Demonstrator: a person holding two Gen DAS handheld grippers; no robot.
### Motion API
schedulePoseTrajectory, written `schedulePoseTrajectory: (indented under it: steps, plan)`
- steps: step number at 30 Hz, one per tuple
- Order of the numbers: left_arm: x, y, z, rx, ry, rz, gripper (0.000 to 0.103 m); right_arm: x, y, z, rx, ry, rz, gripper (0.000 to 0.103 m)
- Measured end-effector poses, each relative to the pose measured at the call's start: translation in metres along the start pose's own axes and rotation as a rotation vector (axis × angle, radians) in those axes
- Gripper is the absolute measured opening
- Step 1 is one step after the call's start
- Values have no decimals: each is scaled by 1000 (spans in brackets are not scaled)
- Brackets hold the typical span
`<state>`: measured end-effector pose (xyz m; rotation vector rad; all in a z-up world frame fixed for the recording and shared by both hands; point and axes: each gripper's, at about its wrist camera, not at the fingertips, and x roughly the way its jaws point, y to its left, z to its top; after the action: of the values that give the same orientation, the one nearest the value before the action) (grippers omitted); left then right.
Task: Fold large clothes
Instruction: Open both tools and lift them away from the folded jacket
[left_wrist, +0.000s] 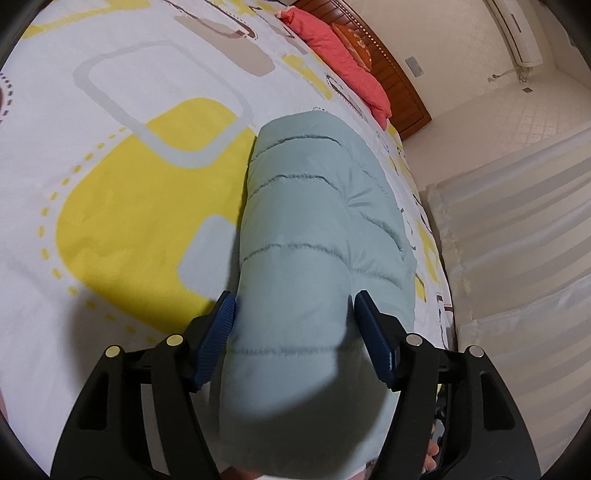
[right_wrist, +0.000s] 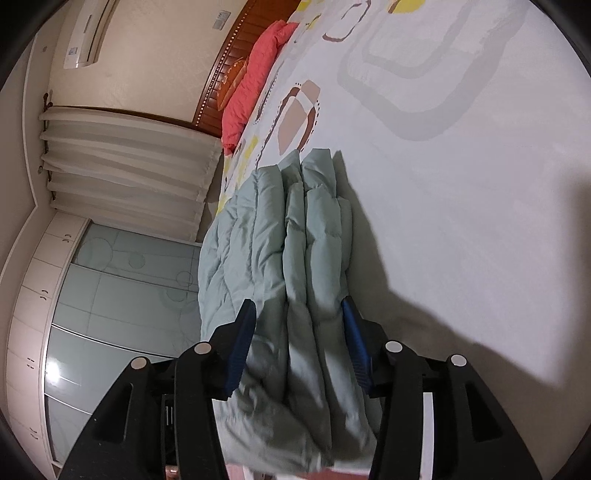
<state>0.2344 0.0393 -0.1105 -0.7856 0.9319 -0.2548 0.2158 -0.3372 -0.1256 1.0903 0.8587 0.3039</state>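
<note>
A pale green quilted down jacket (left_wrist: 314, 236) lies folded into a thick bundle on the bed. My left gripper (left_wrist: 291, 306) has its blue pads (left_wrist: 221, 325) pressed against both sides of the bundle's near end. In the right wrist view the jacket (right_wrist: 280, 251) shows several stacked layers on edge. My right gripper (right_wrist: 299, 314) clamps these layers between its blue pads (right_wrist: 242, 339). Both grippers hold the jacket at the bed's edge.
The bed sheet (left_wrist: 122, 206) is white with yellow, grey and brown shapes. A coral pillow (left_wrist: 343, 59) lies by the wooden headboard (left_wrist: 402, 85). White curtains (right_wrist: 125, 162) and a glass-fronted wardrobe (right_wrist: 122, 295) stand beside the bed.
</note>
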Motion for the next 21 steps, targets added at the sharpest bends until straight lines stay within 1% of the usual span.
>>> schedulePoseTrajectory:
  steps: [3, 7, 8, 9, 10, 12, 13, 15, 16, 17, 21]
  plan:
    - [-8, -2, -6, 11, -12, 21, 68, -10, 0, -9, -3, -12, -11, 53]
    - [-22, -8, -19, 74, -36, 82, 69, -23, 3, -23, -28, -28, -59, 54]
    - [-26, -9, -22, 90, -45, 99, 73, -27, 4, -27, -38, -36, -77, 54]
    - [-32, -12, -26, 116, -62, 125, 74, -30, 6, -30, -50, -44, -96, 56]
    - [-36, -14, -29, 134, -74, 141, 75, -36, 10, -35, -75, -57, -128, 59]
    - [-45, -19, -37, 186, -99, 185, 77, -45, 19, -44, -126, -86, -178, 62]
    - [-51, -23, -42, 226, -116, 217, 79, -49, 23, -48, -155, -96, -203, 63]
    - [-58, -28, -49, 268, -137, 254, 82, -55, 31, -55, -203, -112, -246, 65]
    - [-64, -31, -53, 293, -156, 279, 86, -58, 36, -60, -231, -120, -270, 67]
    - [-68, -33, -56, 309, -171, 296, 89, -60, 41, -65, -258, -125, -297, 67]
    - [-86, -44, -67, 370, -235, 362, 93, -66, 63, -82, -394, -154, -403, 72]
